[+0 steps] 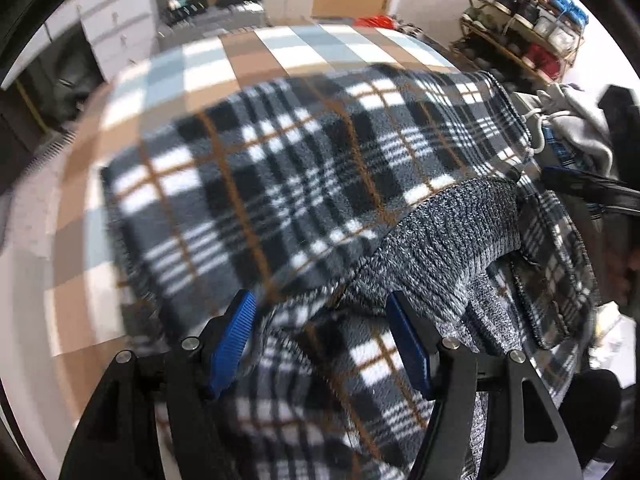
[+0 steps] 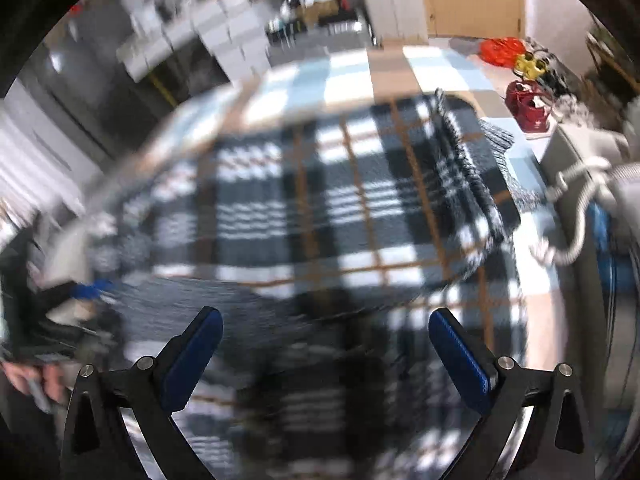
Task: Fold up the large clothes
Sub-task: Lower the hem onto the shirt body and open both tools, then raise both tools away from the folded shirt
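A large black, white and tan plaid fleece garment (image 1: 280,184) lies spread on a checked surface (image 1: 248,52). A grey marled knit part (image 1: 448,240), seemingly its lining or sleeve, lies folded across its near right side. My left gripper (image 1: 322,312) is open just above the near edge of the plaid cloth, with fabric between the blue pads (image 1: 234,344) but not pinched. My right gripper (image 2: 324,320) is open above the same plaid garment (image 2: 320,208), holding nothing. The right gripper's tip also shows at the right of the left wrist view (image 1: 576,184). The right wrist view is motion-blurred.
A pale grey hoodie with white drawstrings (image 1: 572,120) lies at the right of the surface, also in the right wrist view (image 2: 584,184). A shoe rack (image 1: 524,16) stands against the far right wall. White drawers (image 1: 116,20) stand far left. Red shoes (image 2: 528,104) sit on the floor.
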Motion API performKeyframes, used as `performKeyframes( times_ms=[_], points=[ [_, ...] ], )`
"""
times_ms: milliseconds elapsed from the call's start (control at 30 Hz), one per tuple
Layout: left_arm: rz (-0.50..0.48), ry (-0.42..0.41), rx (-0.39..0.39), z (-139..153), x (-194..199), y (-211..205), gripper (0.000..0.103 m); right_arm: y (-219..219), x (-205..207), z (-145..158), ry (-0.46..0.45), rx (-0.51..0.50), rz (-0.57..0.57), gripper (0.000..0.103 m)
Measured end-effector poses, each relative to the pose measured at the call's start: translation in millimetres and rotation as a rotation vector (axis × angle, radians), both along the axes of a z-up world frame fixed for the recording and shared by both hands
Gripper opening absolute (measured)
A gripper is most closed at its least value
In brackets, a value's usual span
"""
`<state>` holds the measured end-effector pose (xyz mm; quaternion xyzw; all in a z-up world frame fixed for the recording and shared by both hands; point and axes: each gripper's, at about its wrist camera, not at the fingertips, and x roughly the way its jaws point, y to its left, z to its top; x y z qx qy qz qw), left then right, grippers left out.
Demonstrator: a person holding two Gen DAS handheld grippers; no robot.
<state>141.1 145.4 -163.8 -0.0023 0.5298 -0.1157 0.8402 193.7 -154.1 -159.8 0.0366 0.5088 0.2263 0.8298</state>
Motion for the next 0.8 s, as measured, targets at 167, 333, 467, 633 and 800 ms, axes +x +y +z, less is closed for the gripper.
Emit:
performKeyframes(
  times_ms=[167,333,467,633,800],
  points=[
    [-0.001,0.022,-0.005,-4,-26,-1,0.063,-2,-38,4,0.038,0.035,0.007,0.103],
    [0.011,0.072,-0.044,-35,-41,-11,0.063,21,-76,-24,0.011,-0.141,0.059,0.103],
    [0.016,0.009,-0.011,-40,-44,-10,0.063,36,-91,-40,-0.022,-0.238,0.065,0.103],
    [0.002,-0.003,0.014,-42,-42,-25,0.078,60,-93,-51,-0.061,-0.389,0.082,0.103],
    [-0.034,-0.027,0.081,-46,-36,-43,0.082,64,-66,-50,-0.062,-0.367,0.076,0.103]
  ],
)
